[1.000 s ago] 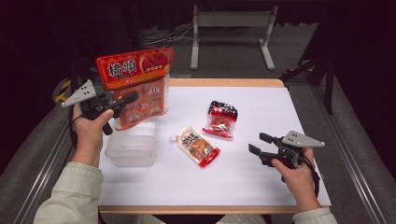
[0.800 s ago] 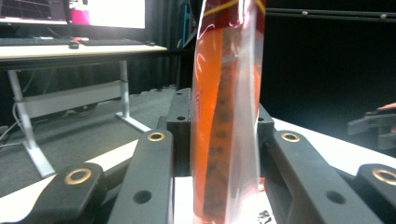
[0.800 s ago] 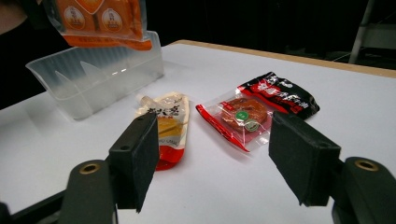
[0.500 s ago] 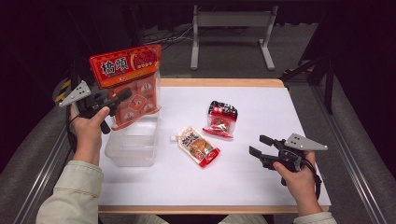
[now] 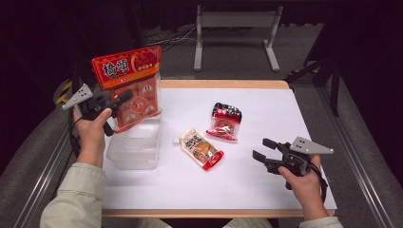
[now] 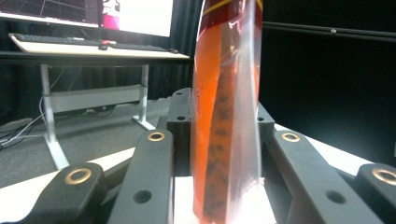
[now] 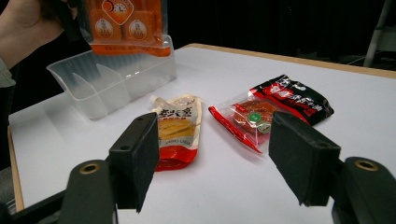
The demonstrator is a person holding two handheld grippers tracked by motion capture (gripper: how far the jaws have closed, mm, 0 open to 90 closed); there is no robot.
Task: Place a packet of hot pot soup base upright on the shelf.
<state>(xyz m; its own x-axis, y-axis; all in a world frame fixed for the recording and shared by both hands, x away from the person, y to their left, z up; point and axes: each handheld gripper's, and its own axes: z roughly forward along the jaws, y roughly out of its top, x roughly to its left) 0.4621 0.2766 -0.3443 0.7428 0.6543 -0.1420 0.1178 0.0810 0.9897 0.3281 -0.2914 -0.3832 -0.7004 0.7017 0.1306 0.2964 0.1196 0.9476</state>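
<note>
We're at the white table, left side. Biggest item: the orange snack bag, upright, long axis vertical, hanging directly over the clear bin, which sits at the near-left of the table. In the right gripper view the bag's bottom edge is right at the bin's far rim; we can't tell if it touches or just clears it. So the relation that matters: bin straight below the bag, and the bag's flat face has to line up with a slot between the bin's dividers. We judge the coming move is straight down, no sideways shift needed.

Left gripper is clamped on the bag at mid-height; in the left gripper view the bag stands edge-on between both jaws, pinched.

Right gripper sits near-right, jaws spread wide, nothing between them, well apart from the bin. Left hand is clearly the nearer one.

Smaller stuff, mid-table: yellow spout pouch lying diagonal, and the red-black packet just far-right of it. Both lie between the bin and the right gripper, ahead of its open jaws.
</note>
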